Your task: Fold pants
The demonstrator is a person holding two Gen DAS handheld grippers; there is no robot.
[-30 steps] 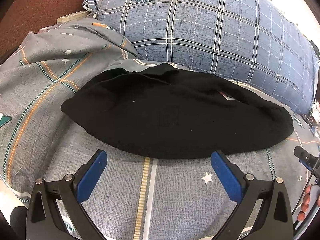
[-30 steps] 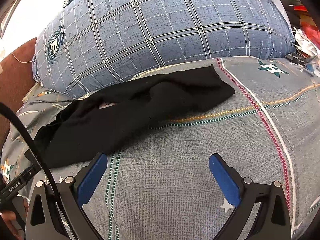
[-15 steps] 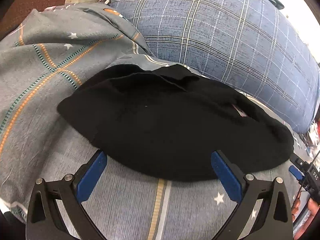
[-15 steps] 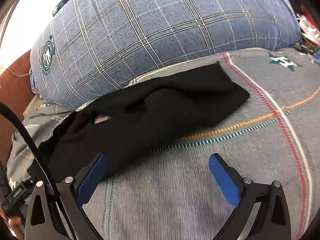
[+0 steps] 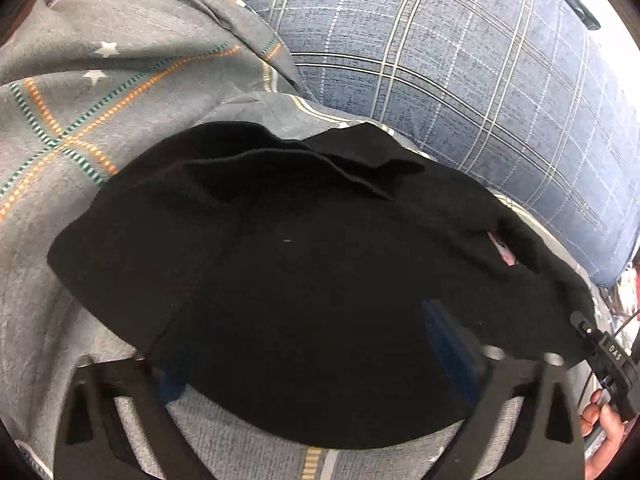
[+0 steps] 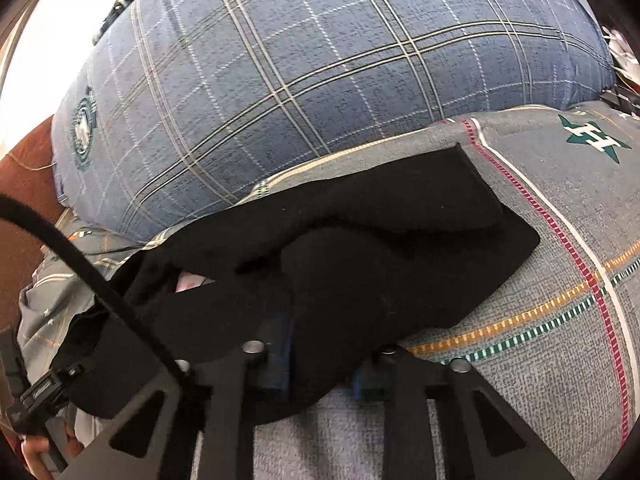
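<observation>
Black pants [image 5: 304,280] lie folded lengthwise on a grey patterned bedsheet [image 5: 80,112], just in front of a blue plaid pillow. In the left wrist view my left gripper [image 5: 312,364] is open, its fingers spread wide at the pants' near edge, with dark fabric lying over the blue pads. In the right wrist view the pants [image 6: 400,248] stretch from the left to a squared end at the right. My right gripper [image 6: 320,364] has its jaws narrowed on the near edge of the fabric.
The blue plaid pillow [image 5: 460,64] [image 6: 320,80] rises directly behind the pants. The sheet is rumpled at the far left [image 5: 120,20]. The other hand-held gripper shows at the right edge [image 5: 612,356]. Cluttered items lie at the far right [image 6: 624,52].
Both grippers have moved forward to the pants' near edge. The right gripper's jaws have closed from wide open onto the fabric. The left gripper's jaws stay spread.
</observation>
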